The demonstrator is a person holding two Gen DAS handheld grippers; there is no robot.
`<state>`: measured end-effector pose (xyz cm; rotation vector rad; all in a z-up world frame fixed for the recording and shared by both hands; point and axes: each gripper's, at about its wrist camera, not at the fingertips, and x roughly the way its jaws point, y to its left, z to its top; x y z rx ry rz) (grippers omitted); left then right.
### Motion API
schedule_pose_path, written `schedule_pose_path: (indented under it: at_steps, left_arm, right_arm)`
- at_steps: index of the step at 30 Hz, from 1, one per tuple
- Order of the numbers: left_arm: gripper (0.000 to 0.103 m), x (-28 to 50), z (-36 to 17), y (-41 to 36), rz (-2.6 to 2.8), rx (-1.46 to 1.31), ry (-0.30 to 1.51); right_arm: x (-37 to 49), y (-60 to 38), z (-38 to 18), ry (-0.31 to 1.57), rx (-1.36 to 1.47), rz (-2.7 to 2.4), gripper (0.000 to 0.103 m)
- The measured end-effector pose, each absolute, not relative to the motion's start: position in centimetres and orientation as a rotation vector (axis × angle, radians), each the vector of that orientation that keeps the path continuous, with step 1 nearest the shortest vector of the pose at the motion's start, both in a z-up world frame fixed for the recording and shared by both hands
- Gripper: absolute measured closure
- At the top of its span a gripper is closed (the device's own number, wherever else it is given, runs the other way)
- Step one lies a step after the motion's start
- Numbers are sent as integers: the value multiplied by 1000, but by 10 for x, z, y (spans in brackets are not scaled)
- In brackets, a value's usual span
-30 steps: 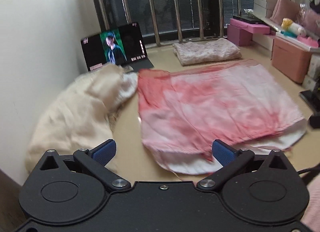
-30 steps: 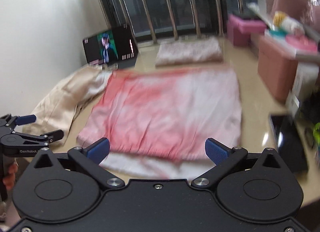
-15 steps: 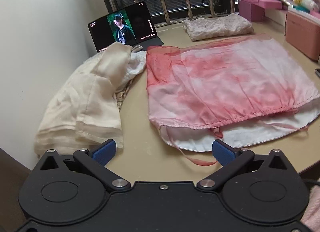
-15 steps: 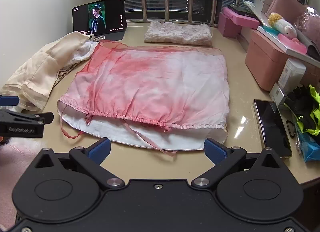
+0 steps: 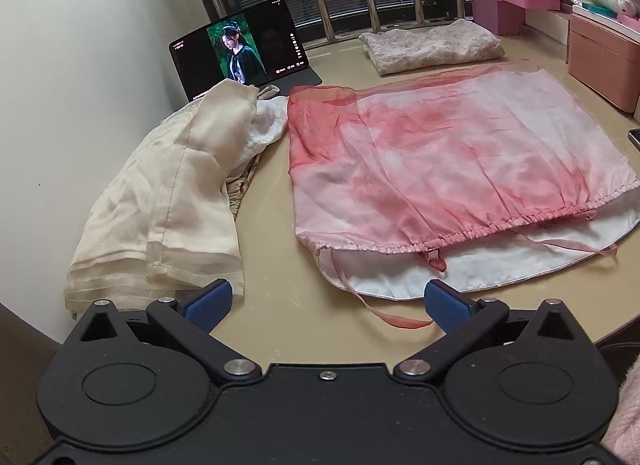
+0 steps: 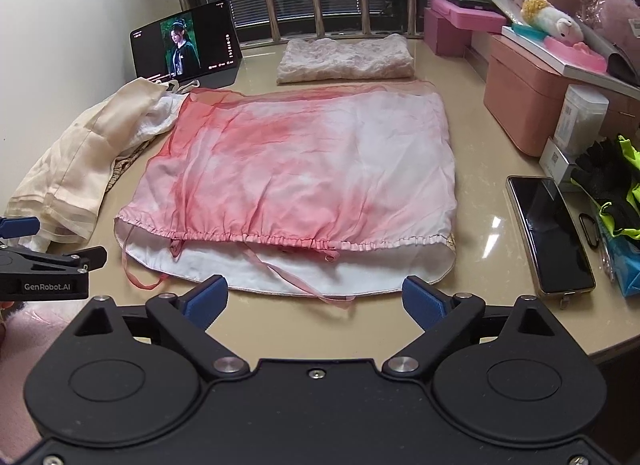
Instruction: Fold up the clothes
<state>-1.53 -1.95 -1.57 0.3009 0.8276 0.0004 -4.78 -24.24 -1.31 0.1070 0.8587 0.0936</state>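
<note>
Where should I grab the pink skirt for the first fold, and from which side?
Probably the gathered waistband of the pink skirt, at its two near corners, coming in from the near table edge. That hem lies flat towards both grippers. The left gripper is open; the right gripper is closing slightly with nothing between its jaws. Avoid the loose ribbons.

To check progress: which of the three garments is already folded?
The pale lace garment by the window bars; the pink skirt lies spread flat, the cream one crumpled.
</note>
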Motion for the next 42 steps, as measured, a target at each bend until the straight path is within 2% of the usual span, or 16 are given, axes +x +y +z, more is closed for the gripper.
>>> schedule_pose_path:
  at_steps: [42]
  left_arm:
    - [0, -10, -16, -13, -6, 267, 872]
  right_arm:
    - [-44, -247, -15, 888, 143, 122, 6]
